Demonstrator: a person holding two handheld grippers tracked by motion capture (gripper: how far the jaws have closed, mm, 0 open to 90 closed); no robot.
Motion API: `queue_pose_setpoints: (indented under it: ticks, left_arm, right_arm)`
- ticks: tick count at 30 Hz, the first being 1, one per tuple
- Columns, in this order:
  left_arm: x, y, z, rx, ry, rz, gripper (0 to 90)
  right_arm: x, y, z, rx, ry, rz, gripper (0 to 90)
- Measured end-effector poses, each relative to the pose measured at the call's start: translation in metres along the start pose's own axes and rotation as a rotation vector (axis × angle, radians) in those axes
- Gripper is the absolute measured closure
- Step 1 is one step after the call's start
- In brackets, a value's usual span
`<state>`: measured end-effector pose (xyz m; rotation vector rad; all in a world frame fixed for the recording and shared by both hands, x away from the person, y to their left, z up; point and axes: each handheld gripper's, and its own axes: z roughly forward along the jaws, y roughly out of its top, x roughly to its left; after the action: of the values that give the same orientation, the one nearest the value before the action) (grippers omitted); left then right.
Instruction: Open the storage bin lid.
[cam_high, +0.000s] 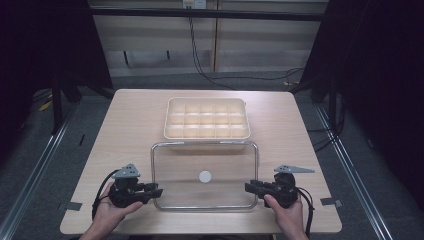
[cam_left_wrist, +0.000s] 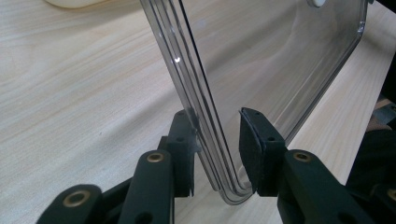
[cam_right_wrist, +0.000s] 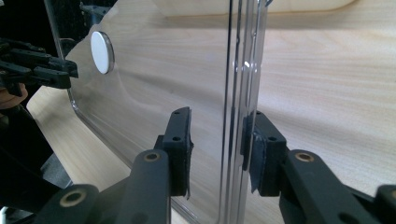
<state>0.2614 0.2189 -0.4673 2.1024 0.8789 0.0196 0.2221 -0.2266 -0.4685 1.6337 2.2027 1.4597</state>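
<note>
Grippers sit near the person, one at each short side of a clear lid (cam_high: 205, 150). The left gripper (cam_high: 151, 191) has its jaws apart around the lid's edge. The right gripper (cam_high: 252, 187) does too. The lid lies on the counter (cam_high: 125, 125). It looks stiff, light and slippery, so hold the thick rim. Behind it sits a pale box (cam_high: 207, 119) with many small cups.

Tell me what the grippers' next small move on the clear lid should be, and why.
Probably close both grippers. The left gripper and right gripper each straddle an edge of the clear lid with a gap left at one pad, so neither grips it firmly; the compartment box waits behind, uncovered.
</note>
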Motion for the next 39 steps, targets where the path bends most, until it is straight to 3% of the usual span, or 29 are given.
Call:
queue_pose_setpoints:
  ticks: [8, 14, 20, 25, 34, 39]
  left_arm:
    - [0.003, 0.000, 0.005, 0.002, -0.012, -0.008, 63.3]
    - [0.007, 0.001, 0.011, 0.014, -0.018, -0.026, 59.9]
    - [0.011, 0.003, 0.015, 0.024, -0.021, -0.037, 58.8]
    - [0.012, 0.002, 0.020, 0.051, -0.002, -0.036, 56.0]
    - [0.014, 0.002, 0.024, 0.074, -0.010, -0.052, 55.5]
    - [0.015, 0.001, 0.026, 0.096, 0.020, -0.053, 55.5]
  right_arm:
    - [-0.005, -0.003, 0.007, 0.034, -0.018, 0.005, 62.3]
    - [-0.005, 0.000, 0.018, 0.071, -0.067, -0.029, 55.9]
    - [-0.009, 0.002, 0.022, 0.081, -0.070, -0.024, 54.3]
    - [-0.009, 0.000, 0.028, 0.112, -0.097, -0.027, 47.7]
    - [-0.011, 0.001, 0.034, 0.133, -0.122, -0.004, 43.5]
    - [-0.012, 0.001, 0.034, 0.130, -0.144, -0.017, 42.2]
